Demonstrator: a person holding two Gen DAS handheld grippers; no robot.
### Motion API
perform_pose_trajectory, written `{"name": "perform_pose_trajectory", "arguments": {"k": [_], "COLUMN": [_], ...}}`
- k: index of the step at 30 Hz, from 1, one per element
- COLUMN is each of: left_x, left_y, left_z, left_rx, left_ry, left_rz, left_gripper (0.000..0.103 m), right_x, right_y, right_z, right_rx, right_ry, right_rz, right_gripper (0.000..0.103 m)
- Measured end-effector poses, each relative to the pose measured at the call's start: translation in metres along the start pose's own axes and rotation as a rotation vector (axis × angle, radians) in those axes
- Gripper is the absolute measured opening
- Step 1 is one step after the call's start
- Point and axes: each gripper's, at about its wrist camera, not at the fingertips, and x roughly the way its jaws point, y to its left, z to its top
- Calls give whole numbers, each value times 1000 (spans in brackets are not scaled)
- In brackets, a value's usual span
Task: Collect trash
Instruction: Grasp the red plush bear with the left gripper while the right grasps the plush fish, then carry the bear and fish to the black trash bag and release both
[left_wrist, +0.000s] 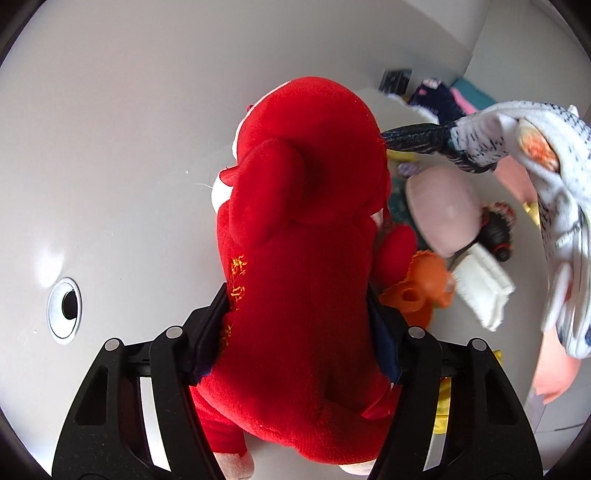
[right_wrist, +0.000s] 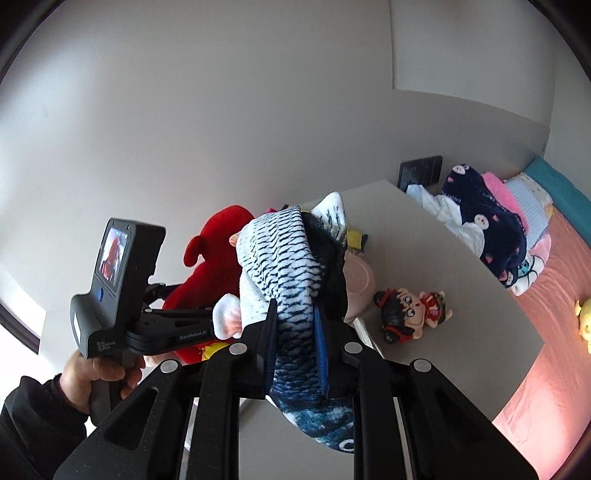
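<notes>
White surface runs beside a pink bed; left gripper jaws clamp a red plush toy above it, right gripper jaws pinch a blue-white fish plush, doll near the surface's edge

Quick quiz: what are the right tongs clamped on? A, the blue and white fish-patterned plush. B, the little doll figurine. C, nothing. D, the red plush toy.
A: the right tongs pinch the blue and white fish-patterned plush; the red plush toy sits in the left tongs.
</notes>
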Motion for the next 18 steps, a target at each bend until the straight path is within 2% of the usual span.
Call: {"name": "perform_pose_trajectory", "arguments": {"k": [10,18], "left_x": [-77,-121], "left_y": [-7,-50], "left_z": [-7,6], "left_rx": [-11,51], "left_ry": [-146,-208], "left_rz": [-14,-58], "left_gripper": [65,65], "right_x": [-48,-106], "right_y": [-15,-49], "right_z": [2,-15], "right_rx": [16,61], "right_ry": [-90,-183], "right_rz": [-7,-30], "right_gripper": [19,19]}}
